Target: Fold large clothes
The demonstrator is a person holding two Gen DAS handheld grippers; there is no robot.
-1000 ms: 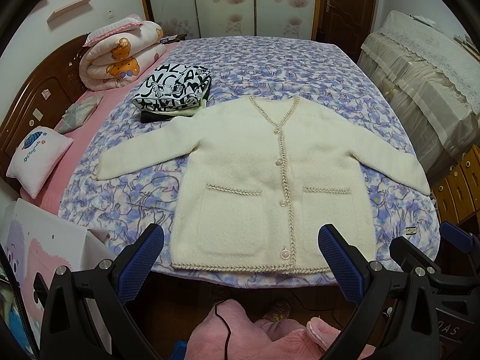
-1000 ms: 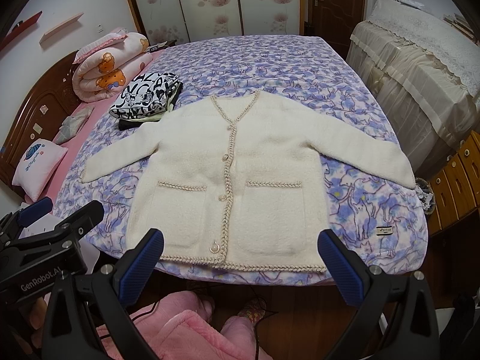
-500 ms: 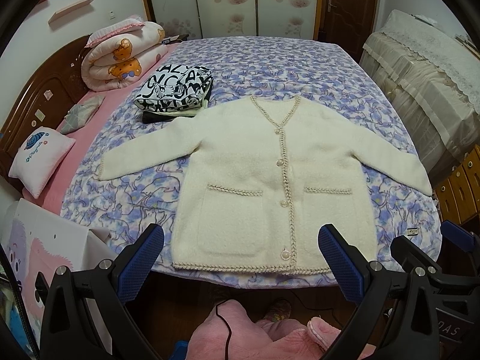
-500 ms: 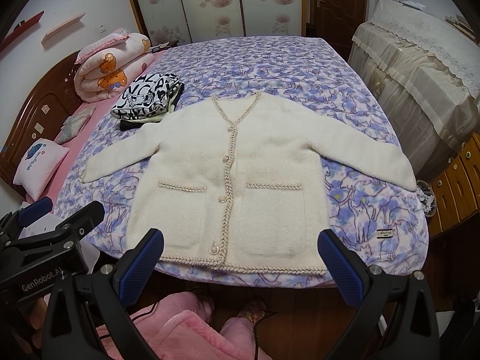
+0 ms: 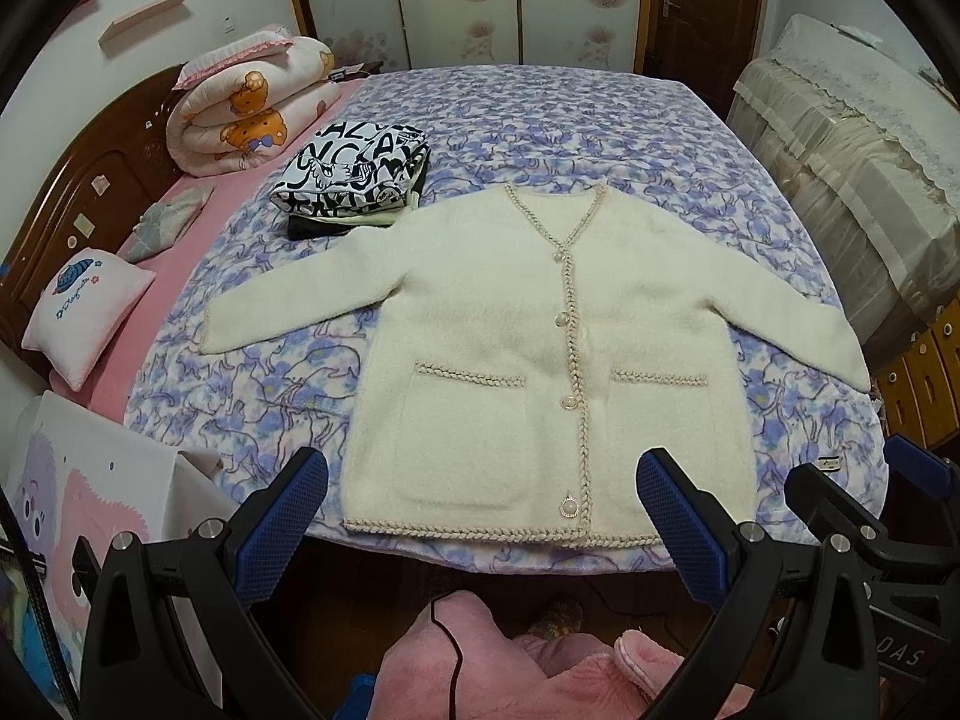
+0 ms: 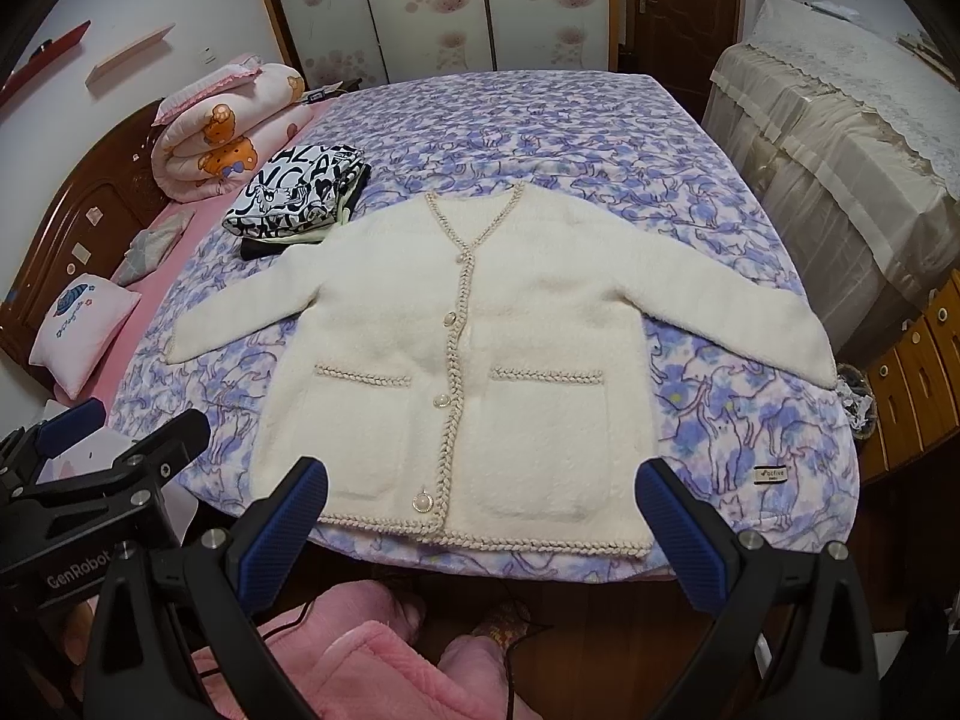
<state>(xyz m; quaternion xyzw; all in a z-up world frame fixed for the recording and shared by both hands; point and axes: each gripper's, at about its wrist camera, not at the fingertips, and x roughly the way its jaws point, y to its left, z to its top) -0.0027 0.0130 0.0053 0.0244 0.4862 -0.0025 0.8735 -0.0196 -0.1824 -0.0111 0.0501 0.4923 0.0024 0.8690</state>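
Observation:
A cream fuzzy cardigan [image 5: 528, 324] with braided trim and pearl buttons lies flat, face up, on the bed, sleeves spread to both sides, hem at the near edge. It also shows in the right wrist view [image 6: 480, 336]. My left gripper [image 5: 483, 522] is open and empty, hovering just short of the hem. My right gripper [image 6: 483, 522] is open and empty too, at the same height before the hem. The right gripper also shows at the right edge of the left wrist view [image 5: 870, 516]; the left gripper shows at the left of the right wrist view [image 6: 90, 480].
The bed has a purple cat-print blanket [image 5: 540, 120]. A folded black-and-white garment stack [image 5: 354, 174] lies at the cardigan's far left. A rolled bear quilt [image 5: 252, 108] and pillow [image 5: 84, 312] lie by the headboard. A covered cabinet [image 5: 852, 138] and drawers [image 5: 924, 372] stand right.
Both grippers have drifted slightly closer to the bed; the cardigan sits a touch lower in view. Nothing was gripped or moved.

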